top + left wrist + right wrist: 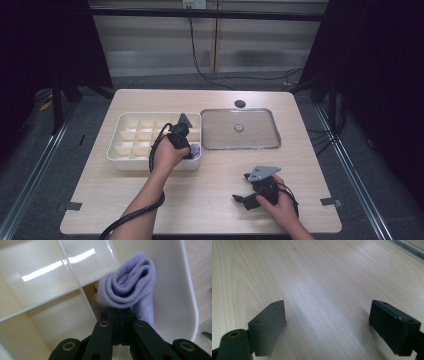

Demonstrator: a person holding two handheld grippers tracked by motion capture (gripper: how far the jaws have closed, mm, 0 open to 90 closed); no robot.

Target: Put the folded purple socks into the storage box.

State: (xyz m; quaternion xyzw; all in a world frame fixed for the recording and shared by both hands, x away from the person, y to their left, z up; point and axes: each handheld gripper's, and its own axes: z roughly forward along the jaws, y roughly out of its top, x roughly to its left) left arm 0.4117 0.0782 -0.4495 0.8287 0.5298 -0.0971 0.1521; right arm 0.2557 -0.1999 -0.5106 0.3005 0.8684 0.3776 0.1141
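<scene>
A rolled lavender sock (130, 282) stands in the near right corner compartment of a cream divided organizer tray (172, 290). My left gripper (121, 312) is shut on the sock's lower end, its jaws pressed together. From the high view, the left gripper (191, 151) reaches down into that corner of the organizer (112, 150), where a bit of the sock (195, 149) peeks out. My right gripper (240, 200) rests low over the bare table near the front right. Its jaws stand wide apart, and in its own view the right gripper (327, 320) holds nothing.
A shallow metal tray (274, 131) lies right of the organizer with a small round object (239, 127) inside. A dark round hole (240, 103) sits in the tabletop behind it. The organizer's other compartments look empty. The left gripper's cable (130, 217) trails off the table's front edge.
</scene>
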